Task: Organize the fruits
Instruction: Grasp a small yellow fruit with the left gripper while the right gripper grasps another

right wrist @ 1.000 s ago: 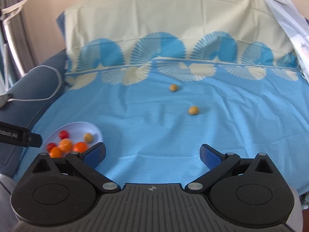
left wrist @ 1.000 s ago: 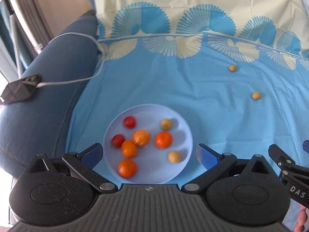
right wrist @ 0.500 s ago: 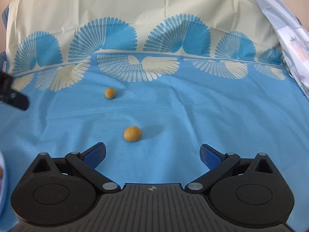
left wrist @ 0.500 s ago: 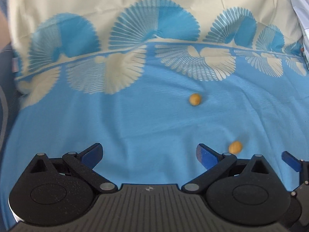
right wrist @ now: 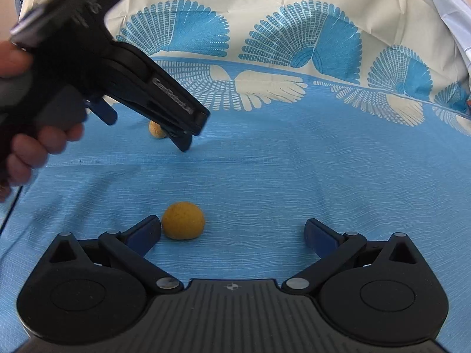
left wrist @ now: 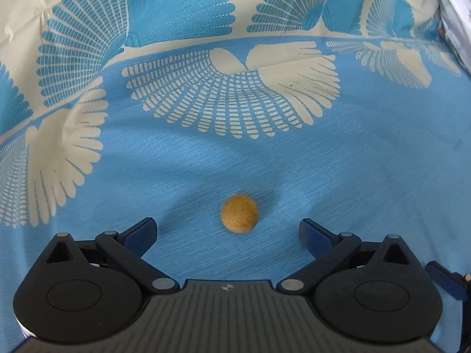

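Note:
A small round yellow-brown fruit lies on the blue cloth just ahead of my left gripper, which is open and empty, the fruit slightly forward of the gap. The same fruit shows partly hidden in the right wrist view, behind the left gripper's fingers. A second yellow fruit lies right beside the left fingertip of my right gripper, which is open and empty. The plate of fruits is out of view.
The blue cloth with a cream fan pattern covers the surface and rises up the backrest behind. A pale patterned fabric hangs at the far right. My hand holds the left gripper at the left.
Both grippers have moved right and forward, away from the plate, and closed in on the two loose fruits. The plate has left both views. Both grippers stay open.

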`<state>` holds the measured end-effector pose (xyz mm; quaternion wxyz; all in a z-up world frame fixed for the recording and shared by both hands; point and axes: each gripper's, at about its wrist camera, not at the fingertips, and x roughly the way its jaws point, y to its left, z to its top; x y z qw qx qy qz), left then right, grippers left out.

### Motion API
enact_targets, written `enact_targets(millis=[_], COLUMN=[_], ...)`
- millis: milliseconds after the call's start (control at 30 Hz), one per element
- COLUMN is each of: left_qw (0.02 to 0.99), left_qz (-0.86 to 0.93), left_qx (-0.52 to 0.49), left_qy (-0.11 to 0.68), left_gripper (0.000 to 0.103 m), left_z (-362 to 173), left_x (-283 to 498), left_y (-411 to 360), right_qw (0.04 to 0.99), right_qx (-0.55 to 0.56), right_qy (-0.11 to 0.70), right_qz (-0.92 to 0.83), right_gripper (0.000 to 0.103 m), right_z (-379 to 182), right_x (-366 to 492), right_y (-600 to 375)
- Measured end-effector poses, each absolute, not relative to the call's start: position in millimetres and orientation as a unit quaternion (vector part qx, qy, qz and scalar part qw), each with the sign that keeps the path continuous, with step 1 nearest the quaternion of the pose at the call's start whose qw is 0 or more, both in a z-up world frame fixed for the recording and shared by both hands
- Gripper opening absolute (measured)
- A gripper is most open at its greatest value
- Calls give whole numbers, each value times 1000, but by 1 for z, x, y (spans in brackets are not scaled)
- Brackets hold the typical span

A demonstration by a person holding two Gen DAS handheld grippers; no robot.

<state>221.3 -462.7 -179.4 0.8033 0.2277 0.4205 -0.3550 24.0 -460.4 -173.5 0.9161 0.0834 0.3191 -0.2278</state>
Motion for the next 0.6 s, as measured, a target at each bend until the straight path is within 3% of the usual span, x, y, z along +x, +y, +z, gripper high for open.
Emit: enact_targets(millis=[100,167,200,233,267,300,333,367,600], left_qw=[801,804,804,805,803,803,807,811,821], left_qz=[-359,-355,-356,-357,-358,-355,-353,-351,-343], left_qx=[222,216,213,212,212,210,206,208,191], left_qy=[424,424,426,425,427,430,426,420,414], left_gripper=[95,81,68,41,26,27,27,27,27], left_z=[-177,-173,-171,-167,-164,-160,-156,-151,-99], left_x=[221,223,224,223,223,223,222,219,171], left_y=[-461,-462,-462,-463,-462,-461,-458,-454,-394], right_qw=[915,915,915,915,915,915,916,917,903], right_qx=[83,85,84,84,86,91,91,89,116], right_qy=[320,320,320,319,318,315,313,314,320], right_qz=[-229,-231,-232,-232,-233,-234,-233,-229,-260], right_gripper=[102,102,102,101,91,80,40,31,30], right_z=[-173,-173,-173,-173,-172,-170,-166,-162,-140], right_x=[23,23,22,22,22,19,18,16,-2], right_y=[-459,-459,-459,-458,-458,-457,-455,-453,-458])
